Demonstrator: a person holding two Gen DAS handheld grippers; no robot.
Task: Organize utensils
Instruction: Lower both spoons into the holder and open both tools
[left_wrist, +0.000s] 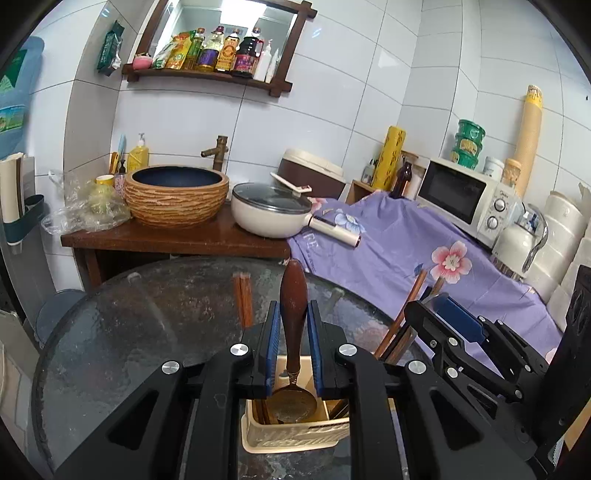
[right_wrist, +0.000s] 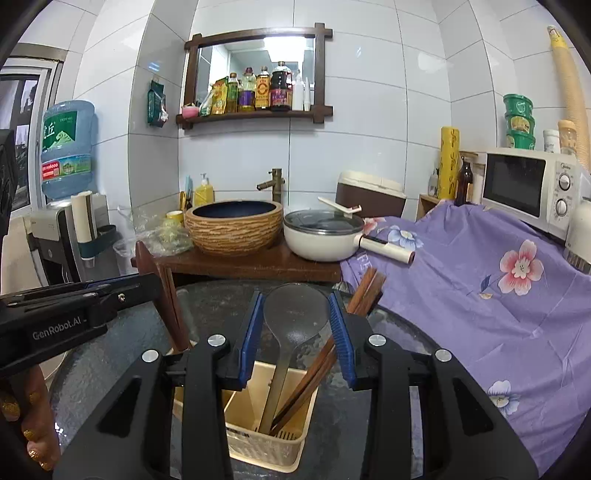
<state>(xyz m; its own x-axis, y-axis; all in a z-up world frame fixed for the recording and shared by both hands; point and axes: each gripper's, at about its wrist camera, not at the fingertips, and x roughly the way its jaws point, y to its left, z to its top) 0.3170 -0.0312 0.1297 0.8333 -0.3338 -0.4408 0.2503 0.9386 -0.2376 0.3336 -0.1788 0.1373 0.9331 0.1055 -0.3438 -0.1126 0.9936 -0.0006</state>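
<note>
The left gripper (left_wrist: 293, 343) has its fingers clamped on an upright wooden-handled spoon (left_wrist: 293, 317), bowl down, directly above the cream holder (left_wrist: 295, 435) on the counter (left_wrist: 129, 332); the right gripper (right_wrist: 297, 339) brackets a grey ladle (right_wrist: 291, 321).

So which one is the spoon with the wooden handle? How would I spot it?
Find the round glass table in front of the wooden washstand. On it stands a cream plastic utensil holder. The wooden-handled spoon rises from it bowl down, clamped by the left gripper; unlike the thin chopsticks and grey ladle beside it, its handle is thick, rounded and dark red-brown.
</note>
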